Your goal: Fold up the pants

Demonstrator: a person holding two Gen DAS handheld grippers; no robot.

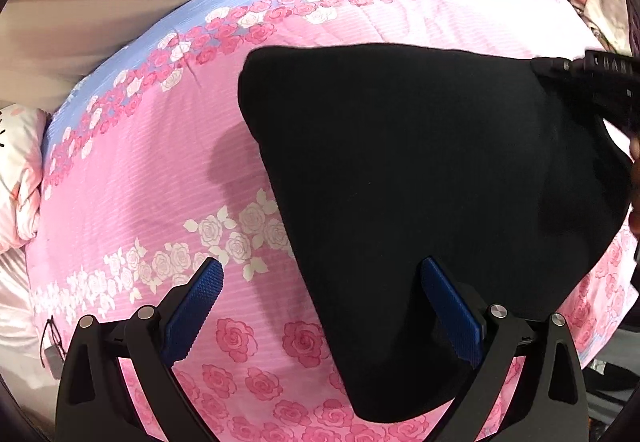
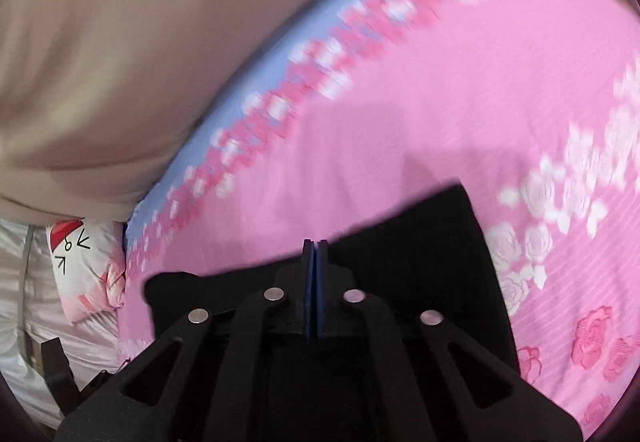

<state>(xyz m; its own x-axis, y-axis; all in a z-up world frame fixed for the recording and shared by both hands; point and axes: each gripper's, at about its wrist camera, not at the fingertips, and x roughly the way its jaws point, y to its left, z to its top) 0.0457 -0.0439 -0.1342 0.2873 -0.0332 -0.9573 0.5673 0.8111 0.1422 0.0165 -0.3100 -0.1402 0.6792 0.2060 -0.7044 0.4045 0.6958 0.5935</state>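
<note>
While a pink quilted bedspread with rose prints and a pale blue border (image 1: 132,178) covers the bed and fills most of both views, a beige wall or headboard (image 2: 120,54) rises beyond its far edge. Black fabric pants (image 1: 420,182), already doubled into a broad, roughly triangular shape, lie flat on the bedspread, toward its right part in the left wrist view. A white pillow with red and pink print (image 2: 86,266) sits at the bed's left edge. Over the near end of the pants hangs the left gripper (image 1: 322,306), its blue-padded fingers (image 1: 196,310) spread wide and pressing on nothing; one is over the bedspread, the other over the black cloth. At the far right corner of the pants, the right gripper (image 2: 315,246) has its fingers drawn together; whether they pinch the cloth I cannot tell, since black fabric merges with the black frame there.
</note>
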